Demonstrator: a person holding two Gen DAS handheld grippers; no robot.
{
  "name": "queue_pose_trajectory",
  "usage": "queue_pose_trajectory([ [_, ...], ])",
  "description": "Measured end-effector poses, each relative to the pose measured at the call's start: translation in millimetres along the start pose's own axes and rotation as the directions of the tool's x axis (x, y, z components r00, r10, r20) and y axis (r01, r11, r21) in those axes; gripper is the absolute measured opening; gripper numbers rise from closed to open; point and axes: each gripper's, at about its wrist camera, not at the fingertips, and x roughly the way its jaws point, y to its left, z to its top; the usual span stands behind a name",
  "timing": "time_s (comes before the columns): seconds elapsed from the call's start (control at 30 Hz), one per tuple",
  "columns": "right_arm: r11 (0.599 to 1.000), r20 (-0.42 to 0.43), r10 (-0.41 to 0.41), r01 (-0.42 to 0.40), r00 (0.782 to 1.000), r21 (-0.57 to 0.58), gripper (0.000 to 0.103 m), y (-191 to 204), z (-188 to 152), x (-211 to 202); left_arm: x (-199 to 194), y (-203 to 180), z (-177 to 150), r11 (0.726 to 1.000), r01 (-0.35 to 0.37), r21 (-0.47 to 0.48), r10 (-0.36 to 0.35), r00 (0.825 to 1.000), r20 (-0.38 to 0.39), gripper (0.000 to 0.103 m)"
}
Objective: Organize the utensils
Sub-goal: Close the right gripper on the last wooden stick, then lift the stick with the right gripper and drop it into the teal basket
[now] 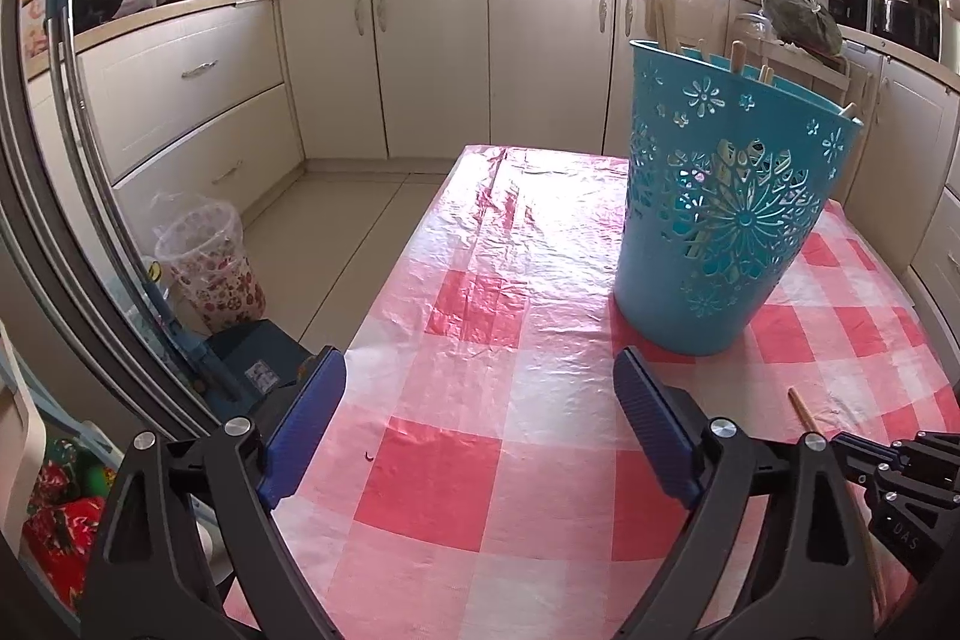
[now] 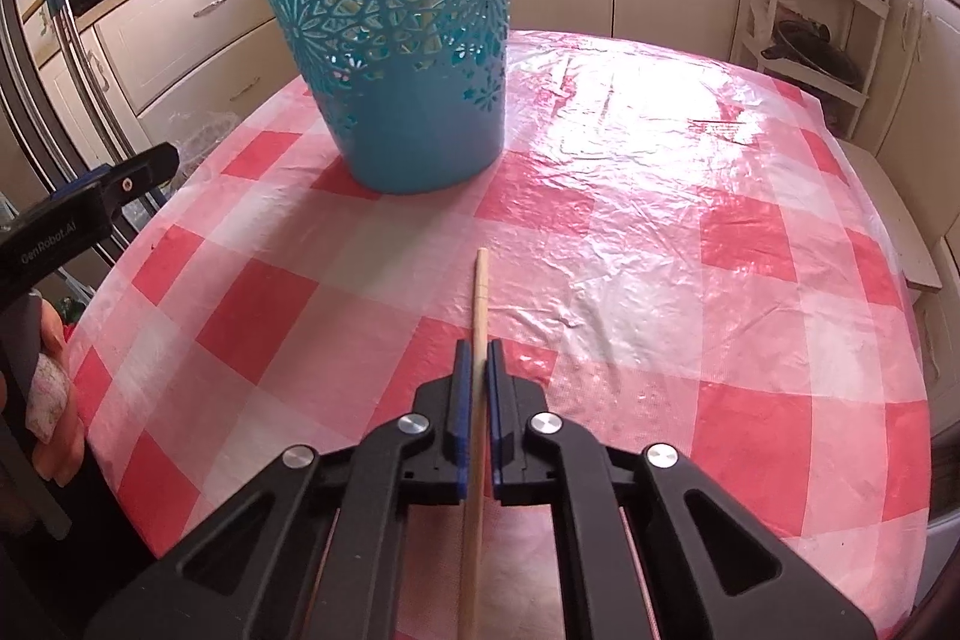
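A blue plastic basket [image 1: 714, 232] with flower cut-outs stands on the red-and-white checked table [image 1: 480, 316]; several wooden utensil handles [image 1: 737, 58] stick out of its top. My left gripper [image 1: 480, 382] hovers low over the cloth just in front of the basket, open, with nothing between its blue pads. In the right wrist view, my right gripper [image 2: 478, 358] is shut on a wooden chopstick [image 2: 480, 298] that points toward the basket [image 2: 408, 40]. That chopstick [image 1: 807, 415] and the right gripper's body also show at the left view's lower right.
Cream kitchen cabinets [image 1: 432, 52] run around the back. A patterned clear bin [image 1: 210, 268] stands on the floor left of the table. A white shelf rack [image 2: 810, 34] is right of the table. The left gripper's body [image 2: 78, 214] and a hand sit at the table's left edge.
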Motion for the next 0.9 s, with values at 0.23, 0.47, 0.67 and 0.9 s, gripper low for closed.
queue_pose_trajectory([
  [0.23,0.984,0.049,0.118,-0.124,0.992,0.132,0.006,-19.9,-1.8,-16.8,15.7,6.3,-9.2,0.999,0.008,-0.045,-0.01,0.999,-0.05,0.087],
  [0.47,0.943,0.166,0.23,-0.262,0.959,0.204,0.006,-33.7,9.1,-45.1,21.7,9.5,-11.0,0.997,0.022,-0.07,-0.027,0.997,-0.077,0.087],
  [0.67,0.909,0.305,0.3,-0.368,0.904,0.198,0.006,-28.4,37.1,-83.8,21.0,7.0,-11.0,0.998,0.026,-0.056,-0.03,0.996,-0.081,0.088],
  [0.9,0.892,0.477,0.342,-0.44,0.81,0.108,0.006,0.1,120.9,-112.9,19.1,2.9,-12.0,0.999,0.026,-0.034,-0.028,0.997,-0.073,0.088],
])
